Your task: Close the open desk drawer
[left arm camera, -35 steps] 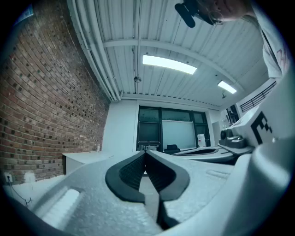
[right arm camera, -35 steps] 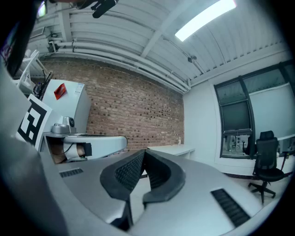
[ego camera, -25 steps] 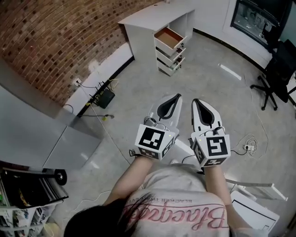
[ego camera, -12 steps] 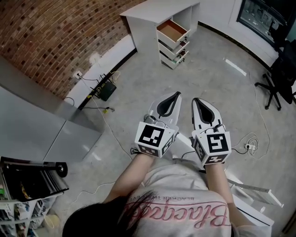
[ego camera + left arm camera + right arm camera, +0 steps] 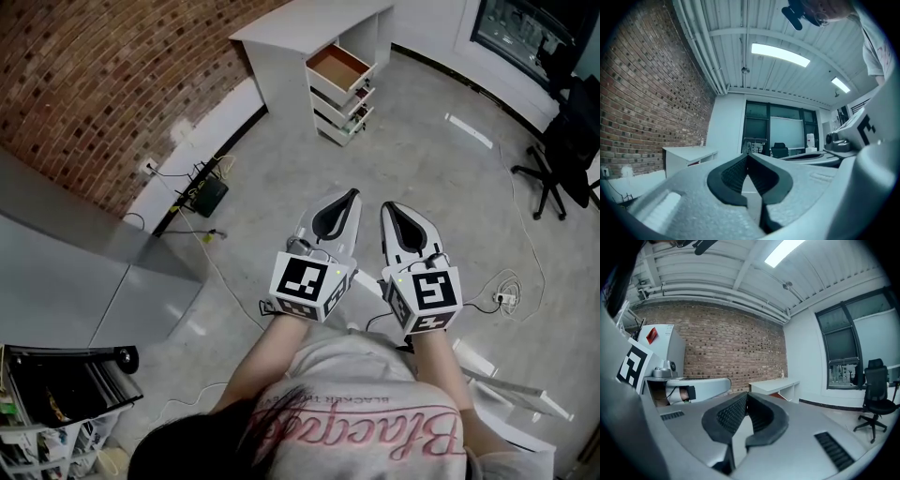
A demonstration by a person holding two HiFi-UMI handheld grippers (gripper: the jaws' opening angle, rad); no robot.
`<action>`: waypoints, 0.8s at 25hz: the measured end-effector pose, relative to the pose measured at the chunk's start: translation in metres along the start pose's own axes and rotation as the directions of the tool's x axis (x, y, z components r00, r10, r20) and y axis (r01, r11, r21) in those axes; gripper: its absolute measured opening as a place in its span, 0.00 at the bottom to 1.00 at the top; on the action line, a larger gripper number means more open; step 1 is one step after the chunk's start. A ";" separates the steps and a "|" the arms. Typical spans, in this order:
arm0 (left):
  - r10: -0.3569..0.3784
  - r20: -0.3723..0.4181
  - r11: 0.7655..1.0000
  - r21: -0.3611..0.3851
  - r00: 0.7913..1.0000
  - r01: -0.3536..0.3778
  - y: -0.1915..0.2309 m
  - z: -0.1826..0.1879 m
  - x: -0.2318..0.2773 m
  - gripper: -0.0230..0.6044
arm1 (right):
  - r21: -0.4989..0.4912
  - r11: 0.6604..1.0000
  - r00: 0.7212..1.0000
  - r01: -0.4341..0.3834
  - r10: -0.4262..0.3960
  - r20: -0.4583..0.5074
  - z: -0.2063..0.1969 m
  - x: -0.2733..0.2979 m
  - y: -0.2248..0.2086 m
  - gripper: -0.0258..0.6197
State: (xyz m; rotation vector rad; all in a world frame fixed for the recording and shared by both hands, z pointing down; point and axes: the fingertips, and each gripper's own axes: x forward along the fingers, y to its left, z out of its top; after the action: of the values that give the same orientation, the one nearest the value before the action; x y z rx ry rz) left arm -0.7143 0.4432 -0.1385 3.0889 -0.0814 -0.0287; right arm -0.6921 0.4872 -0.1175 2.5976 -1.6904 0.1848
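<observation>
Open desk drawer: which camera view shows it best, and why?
Head view: it looks down into the open drawer, brown inside showing. Both gripper views catch the distant desk side-on, the drawer only a reddish sliver.

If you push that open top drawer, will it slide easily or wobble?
Probably slides straight in: the top drawer sits squarely in the white desk. Likely light, since its brown inside looks empty. It looks like a stiff box, so bending seems unlikely.
</observation>
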 end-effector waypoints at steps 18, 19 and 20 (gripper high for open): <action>-0.108 0.014 0.994 0.007 0.994 0.108 0.081 0.012 0.084 0.04 | -0.017 0.997 0.997 0.071 -0.071 0.025 0.032 0.111 -0.023 0.06; -0.113 0.014 0.994 0.006 0.993 0.113 0.087 0.012 0.088 0.04 | -0.019 0.996 0.996 0.082 -0.082 0.025 0.034 0.117 -0.025 0.06; -0.117 0.011 0.993 0.005 0.993 0.117 0.092 0.011 0.091 0.04 | -0.020 0.995 0.995 0.094 -0.093 0.024 0.035 0.123 -0.025 0.06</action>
State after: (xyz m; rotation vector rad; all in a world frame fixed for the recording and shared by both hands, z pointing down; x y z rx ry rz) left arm -0.6288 0.3459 -0.1465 3.0941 0.0990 -0.0513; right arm -0.6167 0.3822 -0.1363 2.6663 -1.5640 0.1329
